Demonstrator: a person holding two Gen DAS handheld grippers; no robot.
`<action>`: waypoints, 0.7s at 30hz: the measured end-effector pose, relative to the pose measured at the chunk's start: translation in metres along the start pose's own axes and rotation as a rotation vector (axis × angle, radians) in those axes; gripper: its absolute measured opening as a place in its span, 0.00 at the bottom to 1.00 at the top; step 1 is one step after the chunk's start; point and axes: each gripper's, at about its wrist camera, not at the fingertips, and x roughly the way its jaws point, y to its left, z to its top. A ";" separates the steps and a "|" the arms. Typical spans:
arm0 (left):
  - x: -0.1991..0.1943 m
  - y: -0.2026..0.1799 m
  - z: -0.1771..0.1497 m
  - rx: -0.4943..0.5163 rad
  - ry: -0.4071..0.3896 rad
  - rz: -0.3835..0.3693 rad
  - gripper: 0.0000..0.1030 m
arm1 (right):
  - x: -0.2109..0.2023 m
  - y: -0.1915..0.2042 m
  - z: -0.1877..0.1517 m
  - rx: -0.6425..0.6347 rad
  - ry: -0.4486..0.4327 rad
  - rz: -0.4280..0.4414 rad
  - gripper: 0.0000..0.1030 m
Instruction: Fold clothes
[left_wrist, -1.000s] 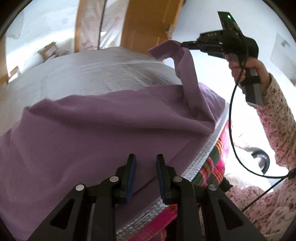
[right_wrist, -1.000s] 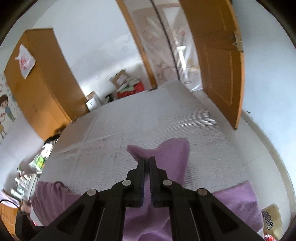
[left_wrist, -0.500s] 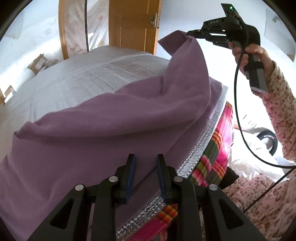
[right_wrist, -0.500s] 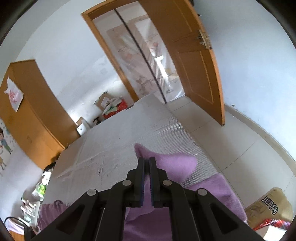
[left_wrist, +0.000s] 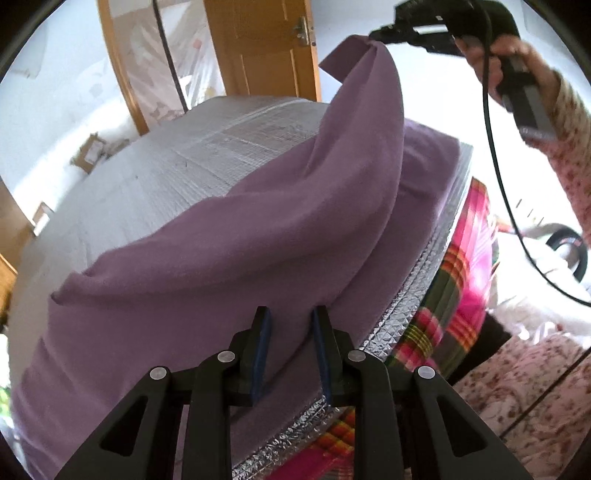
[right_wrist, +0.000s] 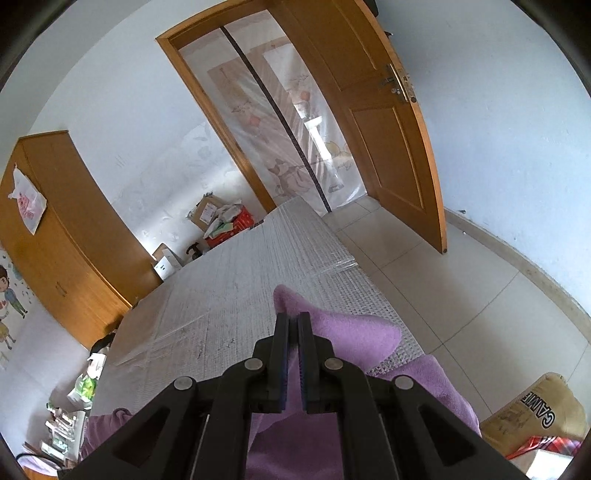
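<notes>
Your right gripper (right_wrist: 292, 321) is clamped on a corner of the purple garment (left_wrist: 229, 258), and you now hold it higher than a second ago, so the cloth rises in a taller, tauter ridge off the bed. Your left gripper (left_wrist: 290, 317) hangs with its jaws apart and empty, low over the garment's near edge, much as before. The garment lies spread across the silver quilted mat (left_wrist: 207, 147), which covers the bed; a pink plaid blanket (left_wrist: 461, 266) hangs below the mat's edge.
</notes>
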 end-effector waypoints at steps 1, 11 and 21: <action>0.000 -0.003 0.000 0.015 0.003 0.018 0.24 | 0.000 -0.001 0.000 0.005 -0.002 0.002 0.04; 0.003 0.002 0.008 -0.004 0.009 0.006 0.17 | -0.003 -0.002 -0.001 0.012 -0.012 0.015 0.04; -0.034 0.022 0.011 -0.126 -0.119 -0.035 0.03 | -0.017 -0.001 0.000 0.008 -0.057 0.023 0.04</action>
